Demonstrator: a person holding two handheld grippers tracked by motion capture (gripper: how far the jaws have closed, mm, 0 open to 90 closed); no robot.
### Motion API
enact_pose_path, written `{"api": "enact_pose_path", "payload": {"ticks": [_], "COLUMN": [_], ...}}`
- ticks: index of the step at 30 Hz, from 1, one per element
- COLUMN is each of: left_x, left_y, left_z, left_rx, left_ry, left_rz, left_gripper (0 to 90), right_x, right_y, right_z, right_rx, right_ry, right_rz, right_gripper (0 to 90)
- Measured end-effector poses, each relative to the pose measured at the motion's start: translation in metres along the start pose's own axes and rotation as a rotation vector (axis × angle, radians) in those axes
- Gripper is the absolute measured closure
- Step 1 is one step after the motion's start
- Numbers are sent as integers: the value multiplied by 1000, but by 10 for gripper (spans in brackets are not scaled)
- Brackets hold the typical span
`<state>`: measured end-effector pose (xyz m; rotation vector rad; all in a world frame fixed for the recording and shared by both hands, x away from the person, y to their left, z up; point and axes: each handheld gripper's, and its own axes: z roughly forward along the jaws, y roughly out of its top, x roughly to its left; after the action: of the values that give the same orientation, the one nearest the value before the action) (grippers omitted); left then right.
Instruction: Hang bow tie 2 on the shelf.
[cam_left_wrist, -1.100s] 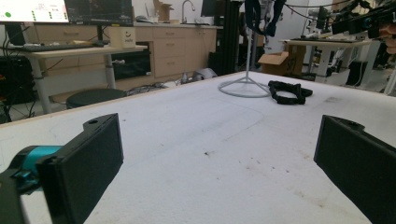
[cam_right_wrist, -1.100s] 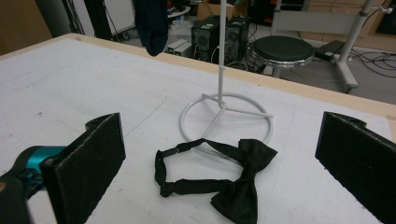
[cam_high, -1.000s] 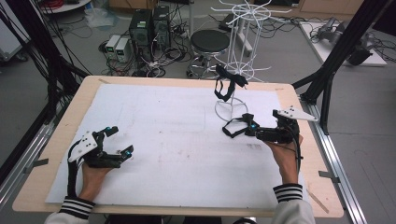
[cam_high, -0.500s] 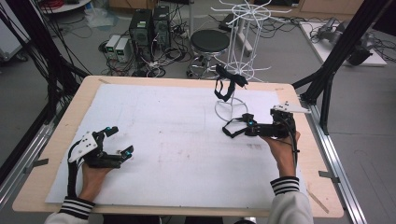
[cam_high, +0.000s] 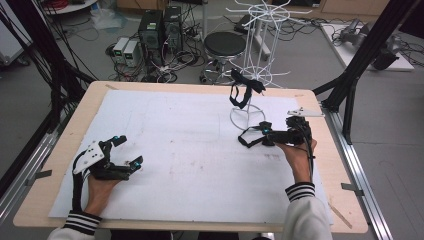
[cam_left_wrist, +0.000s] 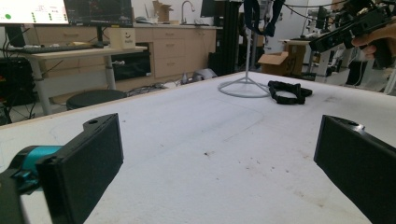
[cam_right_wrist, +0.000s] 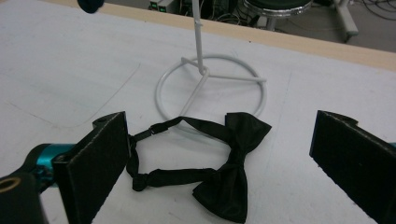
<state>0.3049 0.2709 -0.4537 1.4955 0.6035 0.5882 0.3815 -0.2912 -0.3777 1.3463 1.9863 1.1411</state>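
— While the right claw (cam_high: 264, 134) hovers low over the white-covered wooden tabletop (cam_high: 175, 145), how is it posed?

— Held level in the right hand (cam_high: 295, 150), pointing leftward, its jaws spread wide with nothing between them. In the right gripper view, the black fabric bow tie with its looped strap (cam_right_wrist: 219, 168) lies flat on the tabletop just ahead of the jaws.

— What's around it?

— The round base of the white wire display stand (cam_right_wrist: 210, 91) sits just behind the tie, seemingly touching the strap. A second black bow tie (cam_high: 244, 90) hangs on that stand.

— And the other hand?

— The left claw (cam_high: 127, 152) rests near the front left, jaws also spread, well apart from the tie.
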Motion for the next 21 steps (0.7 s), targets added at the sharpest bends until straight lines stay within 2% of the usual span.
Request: {"api": "enact_pose_path", "payload": {"ticks": [6, 9, 12, 17, 21], "left_x": [0, 0, 0, 0, 0], "left_y": [0, 0, 0, 0, 0], "left_z": [0, 0, 0, 0, 0], "left_rx": [1, 0, -1, -1, -1], "left_ry": [-1, -2, -3, -6, -5], "left_rz": [0, 1, 2, 5, 3], "left_gripper": [18, 18, 18, 18, 18], "right_x": [-2, -2, -3, -6, -10], "right_y": [2, 5, 6, 3, 1], "right_z": [11, 18, 23, 32, 39], "right_rx": [60, 113, 133, 184, 215], "right_ry": [1, -16, -27, -55, -57], "right_rz": [11, 14, 41, 60, 67], "right_gripper": [44, 52, 62, 65, 132]}}
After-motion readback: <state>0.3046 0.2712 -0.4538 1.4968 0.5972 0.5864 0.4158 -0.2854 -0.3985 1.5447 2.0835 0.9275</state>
